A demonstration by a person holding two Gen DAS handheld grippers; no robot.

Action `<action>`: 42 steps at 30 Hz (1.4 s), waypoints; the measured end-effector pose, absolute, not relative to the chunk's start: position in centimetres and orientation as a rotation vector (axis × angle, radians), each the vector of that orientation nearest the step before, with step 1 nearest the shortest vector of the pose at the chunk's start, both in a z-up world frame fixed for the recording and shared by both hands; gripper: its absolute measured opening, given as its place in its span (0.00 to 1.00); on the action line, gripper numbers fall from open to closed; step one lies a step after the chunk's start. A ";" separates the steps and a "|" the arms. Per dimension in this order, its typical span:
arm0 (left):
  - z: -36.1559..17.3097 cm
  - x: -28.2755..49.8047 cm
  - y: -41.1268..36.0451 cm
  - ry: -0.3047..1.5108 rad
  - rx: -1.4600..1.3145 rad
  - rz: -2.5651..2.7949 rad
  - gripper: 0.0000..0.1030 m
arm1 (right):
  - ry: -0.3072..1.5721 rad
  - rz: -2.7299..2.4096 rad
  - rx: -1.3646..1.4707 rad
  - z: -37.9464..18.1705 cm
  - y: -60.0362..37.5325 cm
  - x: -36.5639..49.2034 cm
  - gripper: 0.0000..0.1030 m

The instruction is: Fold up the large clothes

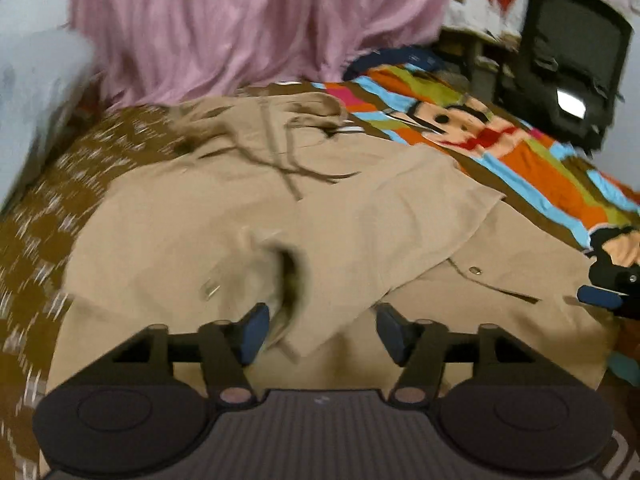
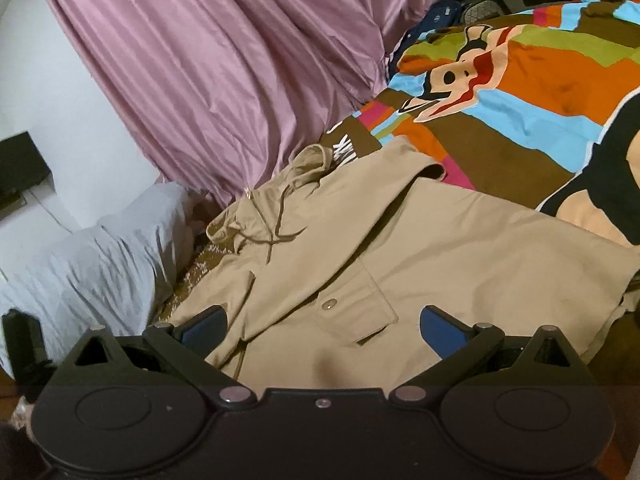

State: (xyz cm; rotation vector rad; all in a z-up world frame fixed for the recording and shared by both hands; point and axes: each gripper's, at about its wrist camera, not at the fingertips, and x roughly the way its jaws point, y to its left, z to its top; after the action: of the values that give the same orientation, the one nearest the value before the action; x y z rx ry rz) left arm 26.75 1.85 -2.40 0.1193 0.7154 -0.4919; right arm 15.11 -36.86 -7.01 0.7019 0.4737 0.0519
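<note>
A large tan hooded jacket (image 1: 320, 208) lies spread on a bed, hood and drawstrings at the far end, one sleeve folded across its body. My left gripper (image 1: 322, 332) is open just above the jacket's near part, its blue pads either side of a fold edge, holding nothing. My right gripper (image 2: 322, 328) is open over the jacket (image 2: 400, 248) near a snap pocket flap (image 2: 352, 312), holding nothing. The right gripper's blue pad (image 1: 600, 296) shows at the right edge of the left wrist view.
A bright cartoon-print blanket (image 2: 520, 92) covers the bed to the right. A brown patterned sheet (image 1: 40, 232) lies to the left. A pink curtain (image 2: 224, 60) hangs behind. A grey pillow (image 2: 92, 256) lies left. A black chair (image 1: 568, 60) stands far right.
</note>
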 end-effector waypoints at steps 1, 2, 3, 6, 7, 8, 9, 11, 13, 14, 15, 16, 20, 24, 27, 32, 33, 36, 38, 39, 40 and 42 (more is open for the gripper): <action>-2.4 26.5 3.2 0.721 0.089 -0.472 0.71 | 0.481 0.054 0.690 -7.0 -36.7 15.1 0.99; -2.5 26.1 4.6 0.726 0.050 -0.451 0.74 | 0.493 0.055 0.675 -6.8 -36.5 15.3 0.99; -2.5 25.7 5.9 0.722 0.006 -0.435 0.78 | 0.513 0.050 0.649 -6.5 -36.1 15.7 0.99; -2.9 25.7 10.2 0.694 -0.146 -0.350 0.81 | 0.558 0.040 0.516 -5.3 -34.2 16.8 0.99; -2.6 26.5 11.0 0.721 -0.152 -0.310 0.81 | 0.571 0.049 0.466 -4.6 -33.3 17.6 0.99; -2.3 27.3 11.8 0.744 -0.143 -0.247 0.81 | 0.589 0.067 0.422 -4.0 -32.3 18.7 0.99; -2.0 28.2 12.7 0.757 -0.135 -0.161 0.83 | 0.604 0.087 0.370 -3.3 -31.0 19.9 0.99; -1.8 29.3 14.4 0.734 -0.141 -0.065 0.91 | 0.604 0.128 0.264 -2.1 -27.9 22.1 0.99; -2.0 30.3 16.3 0.717 -0.158 -0.005 0.93 | 0.585 0.184 0.138 -0.8 -23.9 24.4 0.98; -2.1 30.7 17.2 0.712 -0.155 0.027 0.93 | 0.571 0.213 0.077 -0.3 -22.0 25.3 0.97; -2.3 31.3 18.1 0.711 -0.156 0.061 0.93 | 0.558 0.252 0.001 0.1 -19.7 26.1 0.95; -2.6 31.8 18.6 0.710 -0.161 0.087 0.93 | 0.547 0.297 -0.093 0.3 -17.1 26.8 0.93; -3.9 33.3 20.8 0.781 -0.284 0.161 0.93 | 0.503 0.492 -0.596 -1.7 -8.5 26.9 0.89; -4.2 34.2 21.2 0.790 -0.313 0.135 0.92 | 0.454 0.590 -1.088 -5.4 -4.6 25.9 0.86; -4.3 34.5 20.9 0.791 -0.319 0.127 0.92 | 0.424 0.619 -1.281 -7.2 -3.8 26.7 0.72; -4.2 34.4 20.6 0.777 -0.307 0.124 0.92 | 0.497 0.640 -1.167 -5.7 -4.0 29.3 0.31; -4.2 34.4 20.5 0.774 -0.301 0.130 0.92 | 0.515 0.640 -1.091 -4.8 -4.3 29.6 0.22; -4.5 34.5 20.5 0.776 -0.297 0.142 0.92 | 0.499 0.581 -0.818 -2.0 -6.5 30.1 0.08; -4.8 34.7 20.4 0.783 -0.293 0.147 0.92 | 0.433 0.482 -0.622 -0.2 -8.9 30.1 0.06; -5.0 34.7 20.3 0.783 -0.291 0.149 0.92 | 0.408 0.418 -0.524 0.5 -10.3 30.2 0.06; -5.0 34.6 20.2 0.782 -0.287 0.150 0.92 | 0.375 0.331 -0.403 1.2 -12.4 30.1 0.06; -5.2 34.7 19.9 0.786 -0.274 0.148 0.92 | 0.325 0.168 -0.213 1.6 -16.2 30.0 0.06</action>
State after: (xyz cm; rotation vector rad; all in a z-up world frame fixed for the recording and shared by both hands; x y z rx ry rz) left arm 34.66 19.87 -5.25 -0.2736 0.7863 0.1478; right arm 29.95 -16.17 1.65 -0.2126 0.3254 0.1676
